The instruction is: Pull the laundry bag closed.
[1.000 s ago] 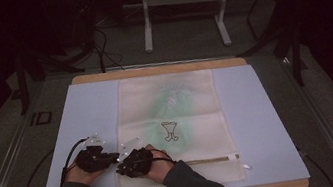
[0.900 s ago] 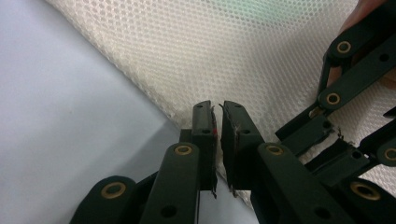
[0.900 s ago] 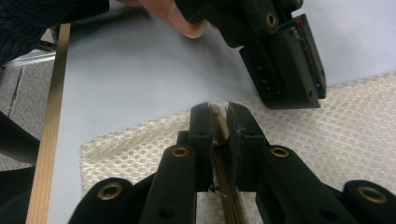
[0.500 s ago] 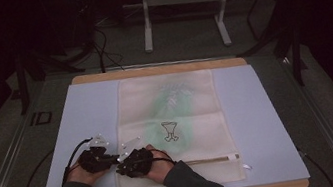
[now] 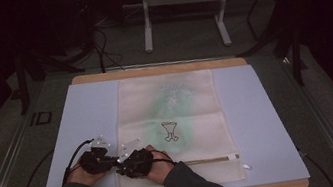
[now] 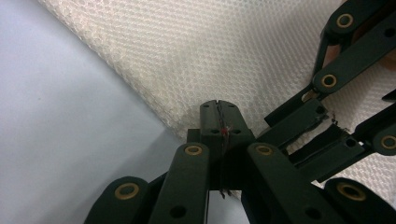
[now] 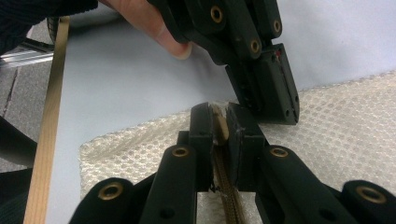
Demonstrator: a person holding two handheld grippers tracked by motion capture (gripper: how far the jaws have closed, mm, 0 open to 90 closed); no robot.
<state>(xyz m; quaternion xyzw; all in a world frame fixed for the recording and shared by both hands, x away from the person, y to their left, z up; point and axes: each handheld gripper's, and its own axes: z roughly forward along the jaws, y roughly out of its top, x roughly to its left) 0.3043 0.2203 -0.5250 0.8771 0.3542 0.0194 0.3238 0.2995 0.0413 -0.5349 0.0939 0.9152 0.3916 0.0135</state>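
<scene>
While the mesh bag [image 5: 175,127] lay flat along the middle of the pale blue mat [image 5: 265,123], both tongs met at its near left corner. The left gripper [image 5: 113,161], just closed, pinched the bag's left edge, a thin fold of mesh caught between its pads. Touching it on the right, the right gripper [image 5: 122,170] was clamped on the bag's brown zipper [image 7: 229,186] at that end. The zipper ran rightward along the near edge towards the bag's near right corner.
</scene>
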